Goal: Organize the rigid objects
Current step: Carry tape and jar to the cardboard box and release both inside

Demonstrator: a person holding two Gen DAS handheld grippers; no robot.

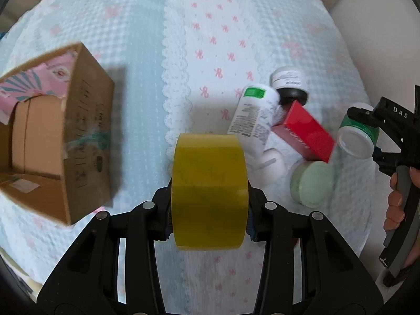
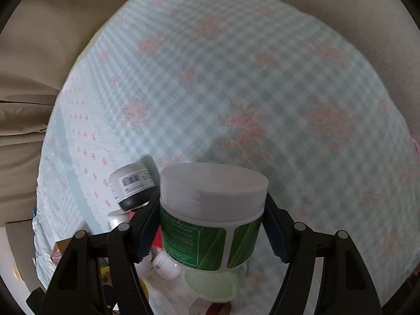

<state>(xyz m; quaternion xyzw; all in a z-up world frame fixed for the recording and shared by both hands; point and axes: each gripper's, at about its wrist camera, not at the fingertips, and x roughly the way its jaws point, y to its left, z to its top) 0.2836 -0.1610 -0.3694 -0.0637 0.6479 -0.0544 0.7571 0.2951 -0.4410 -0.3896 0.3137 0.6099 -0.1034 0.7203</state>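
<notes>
My left gripper (image 1: 208,218) is shut on a yellow roll of tape (image 1: 208,191), held above the cloth. An open cardboard box (image 1: 52,141) sits to its left. My right gripper (image 2: 211,225) is shut on a green-labelled jar with a white lid (image 2: 210,210), lifted off the pile; the jar also shows in the left wrist view (image 1: 358,136). On the cloth lie a white bottle with a green patch (image 1: 253,115), a red box (image 1: 304,134), a white jar with a black lid (image 1: 288,84) and a pale green round tub (image 1: 312,183).
The table (image 1: 147,52) wears a light blue checked cloth with pink bows and a lace strip. A small white container (image 1: 271,162) lies beside the white bottle. Beige upholstery (image 2: 52,26) surrounds the table's far edge.
</notes>
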